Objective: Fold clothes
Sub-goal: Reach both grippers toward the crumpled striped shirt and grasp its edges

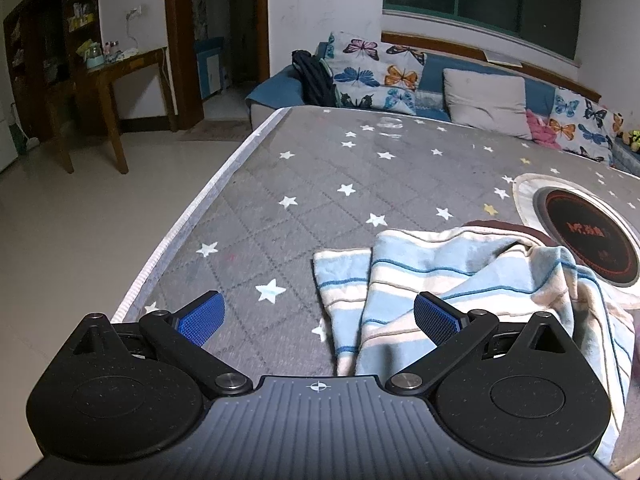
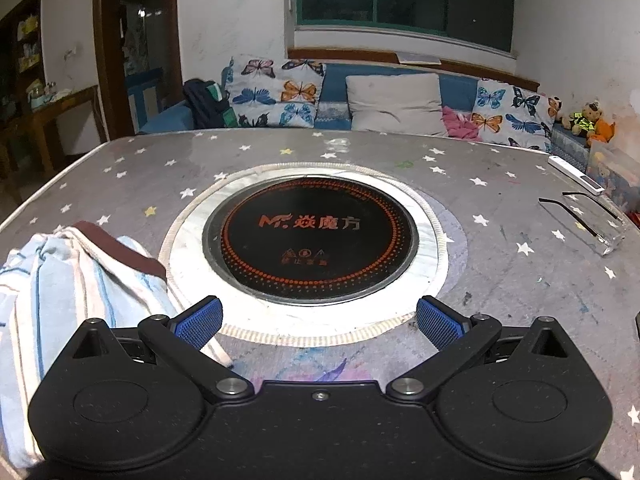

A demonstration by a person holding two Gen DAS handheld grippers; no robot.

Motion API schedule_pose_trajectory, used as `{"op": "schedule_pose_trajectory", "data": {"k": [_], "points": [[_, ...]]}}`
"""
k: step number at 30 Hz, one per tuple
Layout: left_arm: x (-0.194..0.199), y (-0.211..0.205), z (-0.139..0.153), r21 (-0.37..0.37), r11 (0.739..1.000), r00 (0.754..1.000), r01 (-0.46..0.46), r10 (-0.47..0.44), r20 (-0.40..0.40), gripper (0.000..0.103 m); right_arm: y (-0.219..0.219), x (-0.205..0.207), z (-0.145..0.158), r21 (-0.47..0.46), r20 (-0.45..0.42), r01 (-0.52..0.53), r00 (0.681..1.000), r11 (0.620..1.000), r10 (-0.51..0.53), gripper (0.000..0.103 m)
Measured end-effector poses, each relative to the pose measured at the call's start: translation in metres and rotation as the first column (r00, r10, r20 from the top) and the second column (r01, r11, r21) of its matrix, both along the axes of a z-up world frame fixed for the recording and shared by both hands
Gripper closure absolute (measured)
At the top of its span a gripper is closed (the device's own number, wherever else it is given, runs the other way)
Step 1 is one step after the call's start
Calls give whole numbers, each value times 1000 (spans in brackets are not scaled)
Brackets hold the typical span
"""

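Printed in orange on the black round hob (image 2: 310,236) at centre frame of the right view: "MF" followed by Chinese characters, with three small warning symbols and a line of tiny text beneath, too small to read. Ringed by a pale circular cutout in the grey star-print cover of the tabletop (image 2: 500,280). Same hob seen at the right edge of the left view, cut off by the frame, its lettering blurred and sideways.

Left tongs (image 1: 318,316) wide apart, blue pads (image 1: 202,318) gripping nothing, low over the tabletop at lower centre. Right tongs (image 2: 320,322) likewise spread apart and empty, hovering at the near rim of the hob's ring.

Striped garment (image 1: 460,280), pale blue and cream with a dark maroon band, lying crumpled at lower right of the left view, just left of the hob, partly hidden behind the right pad and tong body and cut off at the bottom. In the right view, the same garment bunched at lower left, one edge overlapping the pale ring, its near part covered by the tongs.

At right in the right view, a clear case with spectacles (image 2: 580,216) and a white remote-like bar (image 2: 576,174); no label legible. Butterfly cushions (image 2: 276,92) along the sofa at the back.
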State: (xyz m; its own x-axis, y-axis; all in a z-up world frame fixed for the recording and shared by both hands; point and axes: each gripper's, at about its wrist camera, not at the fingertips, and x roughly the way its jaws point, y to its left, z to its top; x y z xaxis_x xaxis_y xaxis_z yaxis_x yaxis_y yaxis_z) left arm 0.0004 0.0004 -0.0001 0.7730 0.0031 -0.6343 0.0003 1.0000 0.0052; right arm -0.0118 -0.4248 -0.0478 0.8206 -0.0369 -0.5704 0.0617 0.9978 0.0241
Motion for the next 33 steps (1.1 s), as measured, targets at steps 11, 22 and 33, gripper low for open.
{"op": "schedule_pose_trajectory", "data": {"k": [11, 22, 33], "points": [[6, -6, -3, -16, 999, 999, 34, -34, -13, 0, 22, 2, -1, -3, -45, -124, 991, 992, 123, 0], [47, -23, -10, -25, 994, 994, 107, -108, -34, 6, 56, 21, 5, 26, -45, -281, 958, 959, 282, 19], [95, -28, -29, -71, 980, 976, 185, -192, -104, 25, 61, 49, 0, 79, -78, -347, 932, 934, 353, 44]]}}
